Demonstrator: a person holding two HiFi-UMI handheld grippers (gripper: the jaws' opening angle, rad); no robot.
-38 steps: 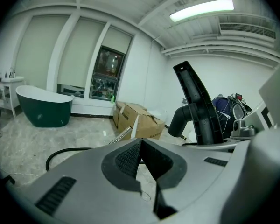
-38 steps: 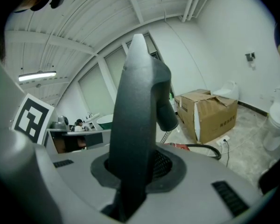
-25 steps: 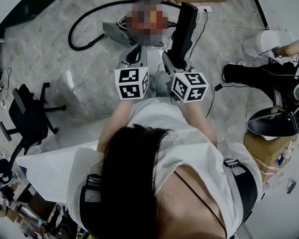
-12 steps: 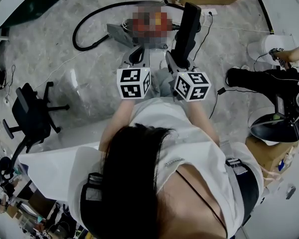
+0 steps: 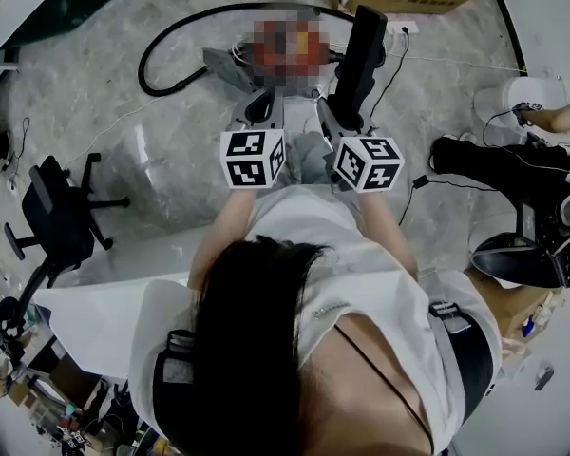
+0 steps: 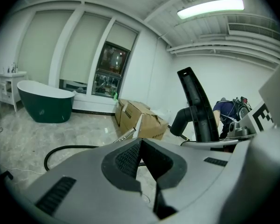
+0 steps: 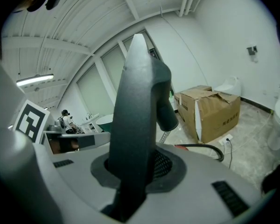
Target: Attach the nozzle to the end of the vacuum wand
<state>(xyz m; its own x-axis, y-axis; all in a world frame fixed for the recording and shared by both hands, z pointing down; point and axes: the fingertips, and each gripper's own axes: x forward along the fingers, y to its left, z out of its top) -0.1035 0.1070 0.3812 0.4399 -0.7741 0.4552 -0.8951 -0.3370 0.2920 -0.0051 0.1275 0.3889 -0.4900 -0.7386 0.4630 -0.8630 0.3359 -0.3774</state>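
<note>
Head view, progress: nozzle (image 5: 359,50) is picked up but not yet on the vacuum wand (image 6: 125,135); by my reading only the 1st step, the pick-up, is done.
Left to do: carry the nozzle across to the wand end, line up its socket and push it on.
Left gripper (image 6: 140,146): its 2 fingers are clenched together with nothing between them, held out in front of the person, beside the other gripper.
Right gripper (image 7: 130,171): its 2 fingers are part-way closed and clamp the lower body of the nozzle.
Nozzle position: stands upright out of the right fingers, its dark angled socket stub jutting to the side near the top, well above the floor (image 5: 95,112).
Vacuum wand position: a metal tube angled up from the floor beyond both grippers, near the cardboard box (image 6: 140,120), well apart from the nozzle.
Hose (image 6: 70,147): black, curling over the floor past the wand.
Risk: as I judge it, 1 free gripper may need to steady the wand.
</note>
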